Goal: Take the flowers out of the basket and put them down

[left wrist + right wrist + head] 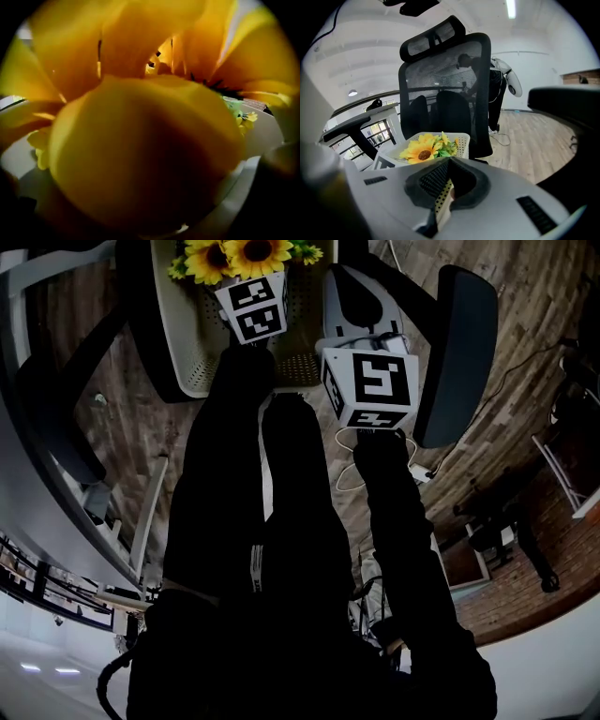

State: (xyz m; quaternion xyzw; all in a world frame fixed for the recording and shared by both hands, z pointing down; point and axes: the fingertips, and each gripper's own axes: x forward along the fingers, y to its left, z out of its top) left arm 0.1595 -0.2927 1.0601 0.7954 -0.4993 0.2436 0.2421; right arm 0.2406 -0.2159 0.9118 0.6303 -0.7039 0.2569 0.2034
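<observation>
The flowers (234, 257), yellow sunflowers with green leaves, are seen in the white perforated basket (187, 343), which is set on the seat of a black office chair (440, 84) with a mesh back. The wooden floor (534, 140) is shown behind it.

The left gripper (244, 282) is pushed in among the blooms. Its marker cube (251, 307), printed with black-and-white square patterns, is seen just below the petals in the head view. The left gripper view is filled by blurred yellow petals (140, 154) right against the lens, with a strip of white basket rim (243, 178) at lower right. The jaws are covered by the petals, so whether this claw is released or clenched cannot be told.

The right gripper (444, 190) is clenched on the basket's near wall: a cream perforated strip is pinched between the dark pads (436, 180). Its cube (370, 385) carries the same kind of square marker. The flowers are seen in the far part of the basket, beyond the gripped wall. Both arms are in dark sleeves (225, 474).
</observation>
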